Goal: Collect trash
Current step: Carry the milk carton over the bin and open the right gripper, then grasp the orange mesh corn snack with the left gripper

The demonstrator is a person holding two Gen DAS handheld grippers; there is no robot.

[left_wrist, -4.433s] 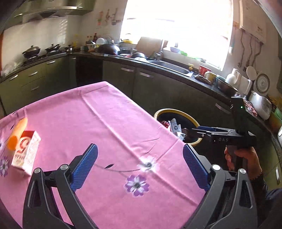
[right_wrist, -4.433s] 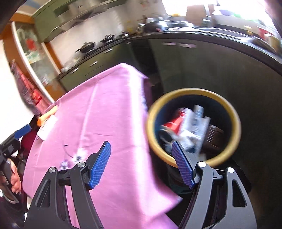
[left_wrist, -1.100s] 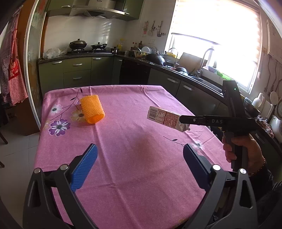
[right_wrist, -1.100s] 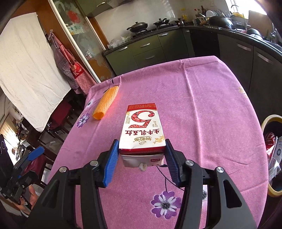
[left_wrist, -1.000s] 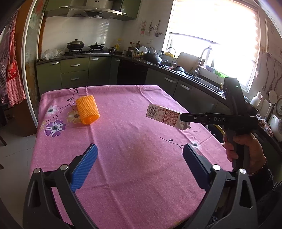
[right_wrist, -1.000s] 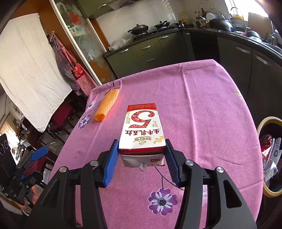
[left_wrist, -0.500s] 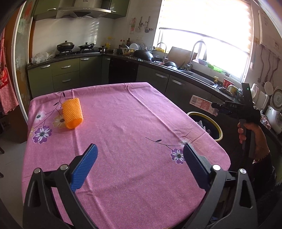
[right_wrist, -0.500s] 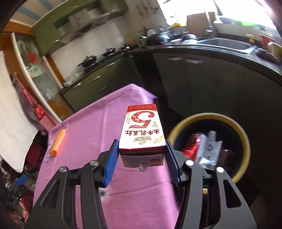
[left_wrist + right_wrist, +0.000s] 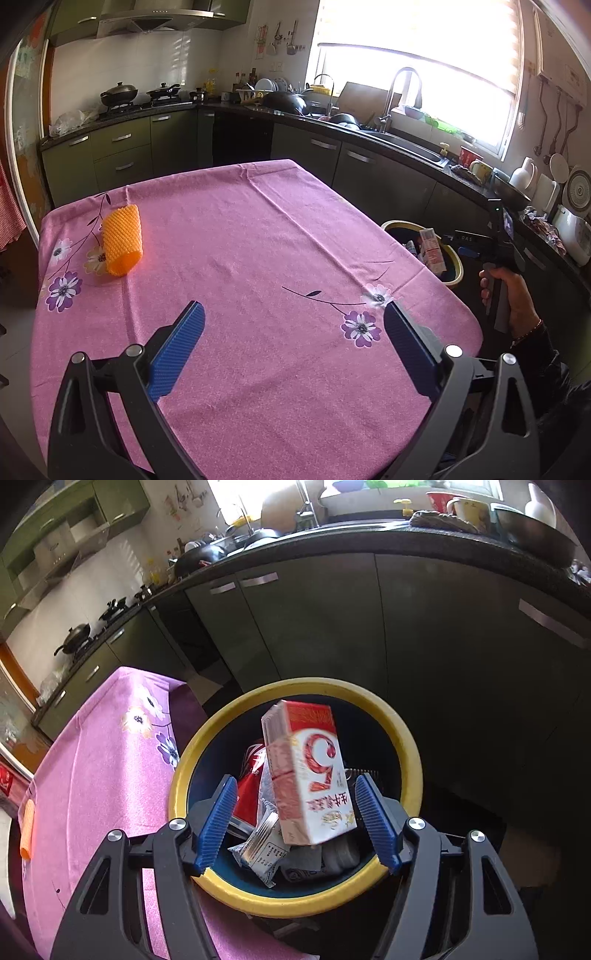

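Note:
A red and white milk carton (image 9: 312,771) hangs tilted over the mouth of the yellow-rimmed bin (image 9: 406,746), loose between the blue pads of my right gripper (image 9: 297,825), whose jaws are opening and no longer press on it. In the left wrist view the same carton (image 9: 431,249) is over the bin (image 9: 395,224) beside the table, with the right gripper (image 9: 466,246) held by a hand. My left gripper (image 9: 291,350) stands open over the pink tablecloth (image 9: 236,280) with nothing in it. An orange mesh sleeve (image 9: 122,240) lies at the table's far left.
The bin holds a red can (image 9: 249,794) and wrappers (image 9: 262,853). Dark green cabinets (image 9: 332,620) and a counter with a sink (image 9: 406,144) run behind it. A stove with pans (image 9: 122,98) stands at the back left.
The right gripper carried the carton off the table to above the bin, tipped downward, and its pads spread off the carton. The left gripper drifted slightly over the table, still open.

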